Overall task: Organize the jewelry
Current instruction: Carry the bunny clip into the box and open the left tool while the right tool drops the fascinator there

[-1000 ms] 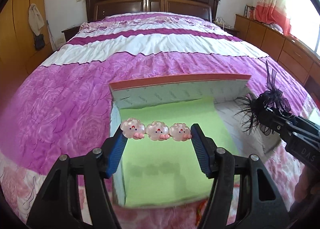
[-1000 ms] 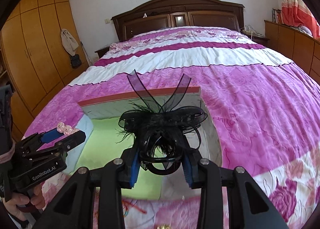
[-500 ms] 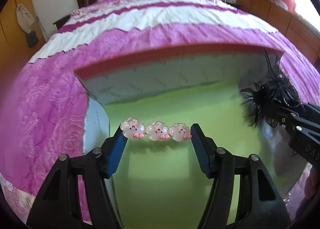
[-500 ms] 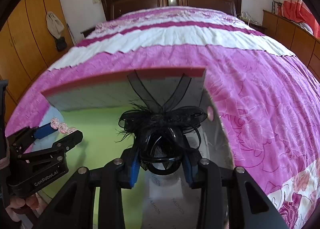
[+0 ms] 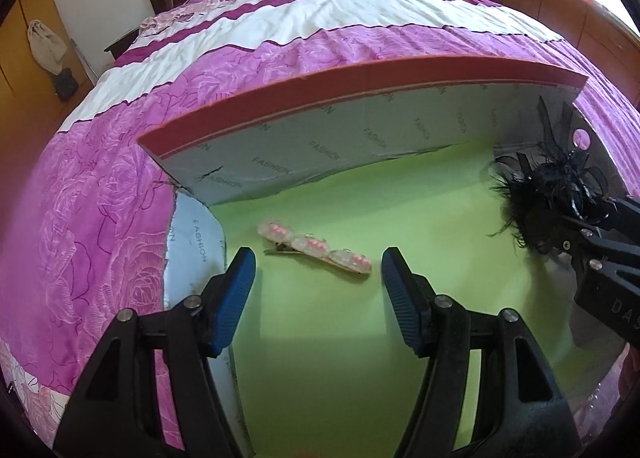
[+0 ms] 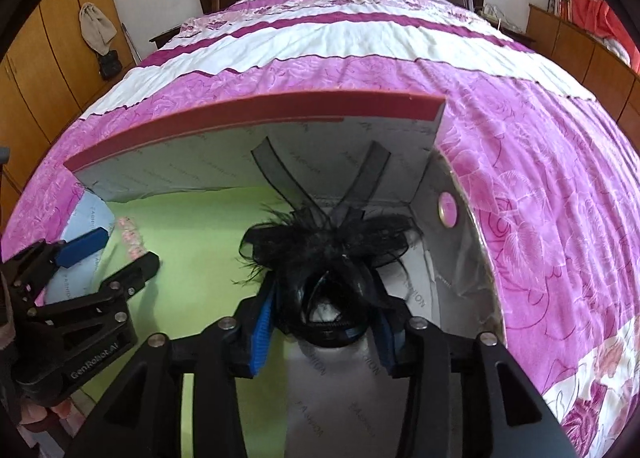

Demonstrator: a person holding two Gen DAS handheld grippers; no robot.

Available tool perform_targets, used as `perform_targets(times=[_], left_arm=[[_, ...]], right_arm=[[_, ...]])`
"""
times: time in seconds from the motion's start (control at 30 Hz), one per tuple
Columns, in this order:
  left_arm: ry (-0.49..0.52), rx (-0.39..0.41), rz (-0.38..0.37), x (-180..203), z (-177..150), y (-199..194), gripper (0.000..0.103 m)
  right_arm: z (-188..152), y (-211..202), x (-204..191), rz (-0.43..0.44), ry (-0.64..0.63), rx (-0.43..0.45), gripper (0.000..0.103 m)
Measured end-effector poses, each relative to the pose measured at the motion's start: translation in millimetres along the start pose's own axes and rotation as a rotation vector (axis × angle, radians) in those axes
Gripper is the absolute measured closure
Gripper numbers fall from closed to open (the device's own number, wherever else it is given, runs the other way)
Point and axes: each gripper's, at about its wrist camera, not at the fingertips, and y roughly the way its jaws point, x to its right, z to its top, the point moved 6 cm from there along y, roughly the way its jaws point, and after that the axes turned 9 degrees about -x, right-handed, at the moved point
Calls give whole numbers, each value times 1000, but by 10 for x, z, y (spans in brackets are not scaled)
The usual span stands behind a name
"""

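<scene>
The pink hair clip (image 5: 316, 248) now lies released on the box's (image 5: 360, 125) green floor beyond the open left gripper (image 5: 316, 290), while the right gripper (image 6: 322, 332), jaws just widening, cradles the black feather headband (image 6: 324, 242) over the box's right side.

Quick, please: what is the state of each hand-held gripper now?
Left hand-held gripper: open, empty; pink hair clip lies on the green box floor.
Right hand-held gripper: jaws have just been opening; black feather headpiece between them.
</scene>
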Motion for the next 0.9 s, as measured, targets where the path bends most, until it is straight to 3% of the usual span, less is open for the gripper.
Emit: perform_targets(times=[0.3,0.67,0.9], left_arm=[[-68,19,-103,-5,-65,-266,45],[-103,159,-174,-31,-178,-891,44],[-104,199,-192,-26,-354,-1183,44]], right_arm=[[-112,-319,-103,51,-7,49,33],[-303,-966,-104,154,12,199,32],[-501,-1340,-72,186,24,276,32]])
